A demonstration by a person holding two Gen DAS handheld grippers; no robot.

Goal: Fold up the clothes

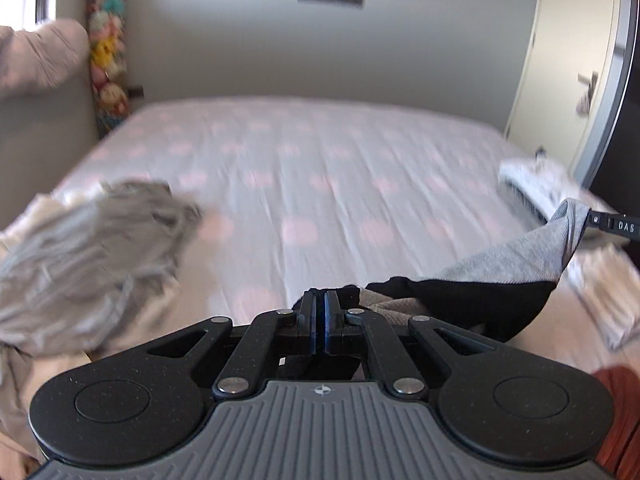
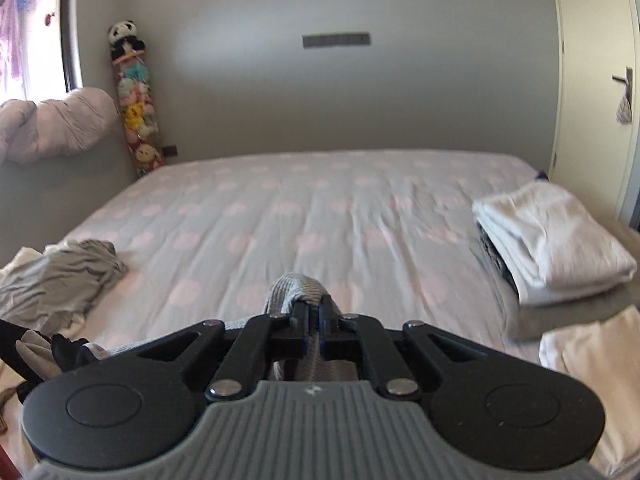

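A grey sock with a black end [image 1: 500, 268] hangs stretched above the bed between my two grippers. In the left wrist view my left gripper [image 1: 320, 298] is shut on the black end, and the grey ribbed cuff runs right to my right gripper [image 1: 596, 222] at the frame edge. In the right wrist view my right gripper [image 2: 314, 306] is shut on the grey ribbed cuff of the sock [image 2: 294, 284]. The sock's black end [image 2: 68, 352] shows at the lower left, beside a dark part of the left gripper.
The bed [image 1: 304, 168] has a pale sheet with pink dots. A crumpled grey clothes pile [image 2: 60, 280] lies at its left. A folded white stack [image 2: 552, 240] and a flat white cloth [image 2: 592, 356] lie at the right. A column of soft toys [image 2: 136, 112] stands in the corner, with a door [image 2: 592, 80] at right.
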